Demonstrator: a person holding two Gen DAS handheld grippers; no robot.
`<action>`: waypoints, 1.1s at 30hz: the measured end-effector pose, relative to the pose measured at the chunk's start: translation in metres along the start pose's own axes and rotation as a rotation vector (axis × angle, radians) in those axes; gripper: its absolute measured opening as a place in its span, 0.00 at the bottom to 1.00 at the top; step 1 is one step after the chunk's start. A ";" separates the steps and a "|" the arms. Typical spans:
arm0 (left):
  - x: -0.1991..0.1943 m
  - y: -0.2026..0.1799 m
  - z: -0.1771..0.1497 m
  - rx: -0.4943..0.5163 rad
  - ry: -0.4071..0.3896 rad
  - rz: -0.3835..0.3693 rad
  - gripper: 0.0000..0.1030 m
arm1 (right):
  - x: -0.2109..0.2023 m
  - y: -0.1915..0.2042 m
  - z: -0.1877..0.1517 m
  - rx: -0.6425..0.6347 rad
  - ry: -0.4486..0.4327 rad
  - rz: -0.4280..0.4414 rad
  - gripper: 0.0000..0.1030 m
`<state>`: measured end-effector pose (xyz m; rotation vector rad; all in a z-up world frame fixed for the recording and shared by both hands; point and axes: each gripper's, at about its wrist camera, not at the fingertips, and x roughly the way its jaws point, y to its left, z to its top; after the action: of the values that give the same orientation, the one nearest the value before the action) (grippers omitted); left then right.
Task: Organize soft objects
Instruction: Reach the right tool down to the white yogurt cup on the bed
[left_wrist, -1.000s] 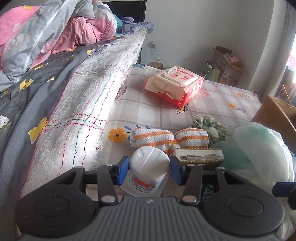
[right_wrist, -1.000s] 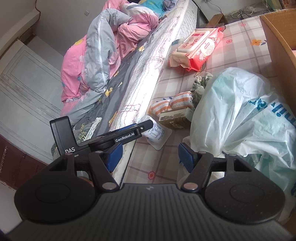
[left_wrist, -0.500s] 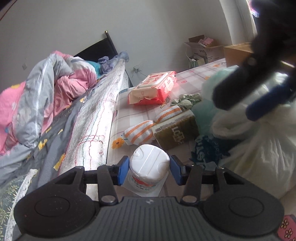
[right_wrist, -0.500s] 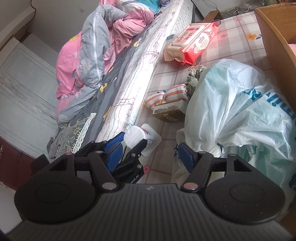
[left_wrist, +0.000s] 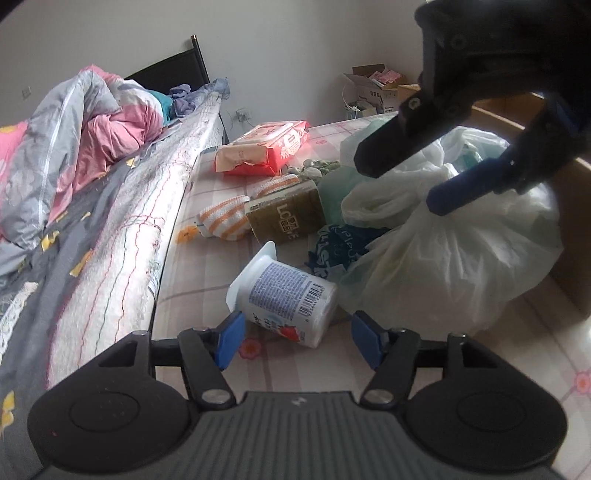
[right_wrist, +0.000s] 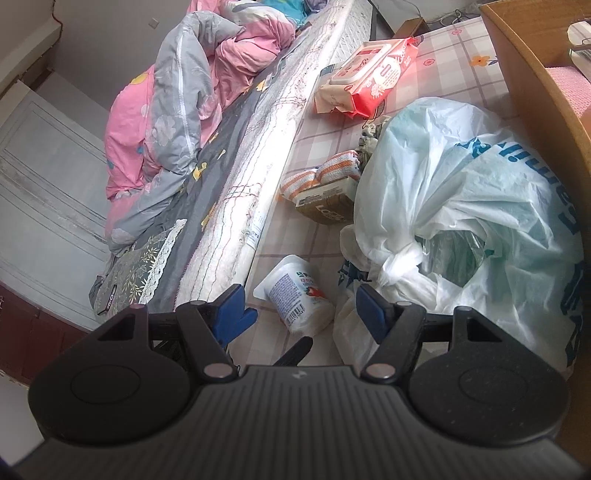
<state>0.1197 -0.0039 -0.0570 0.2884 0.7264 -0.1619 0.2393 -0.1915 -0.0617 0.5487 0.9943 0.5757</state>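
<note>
Freed from the pads that pinched it upright a second ago, the white yogurt cup (left_wrist: 282, 295) now lies on its side on the checked floor sheet (left_wrist: 207, 269), between the opening jaws of the left gripper (left_wrist: 298, 341), neither blue pad touching it. Just left of the cup runs the mattress edge (left_wrist: 147, 229); beyond the cup lie the orange-striped socks (left_wrist: 225, 218), an olive box (left_wrist: 284, 218) lettered "LC", then the red wipes pack (left_wrist: 264, 149); to the cup's right bulges the white plastic bag (left_wrist: 454, 258), printed in blue lettering too crumpled to read. A barcode and fine print wrap the cup, none of it legible. Above the bag hangs the right gripper (left_wrist: 402, 184), jaws apart and empty. From its own camera, the right gripper (right_wrist: 299, 308) frames the cup (right_wrist: 299, 299). On its side, the round cup looks likely to roll against the bag or under the mattress edge, and a nudge from either gripper could send it off.
</note>
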 end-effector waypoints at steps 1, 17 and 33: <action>-0.003 0.003 -0.001 -0.017 -0.002 -0.009 0.67 | 0.000 0.001 0.000 0.001 0.000 0.001 0.65; -0.018 0.039 -0.011 -0.220 0.016 -0.025 0.77 | 0.008 0.031 0.001 -0.053 0.011 0.054 0.65; -0.006 0.064 -0.015 -0.366 0.032 -0.094 0.77 | 0.054 0.051 0.025 -0.100 0.063 0.044 0.58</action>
<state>0.1212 0.0618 -0.0510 -0.0921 0.7866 -0.1109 0.2746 -0.1226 -0.0497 0.4669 1.0091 0.6818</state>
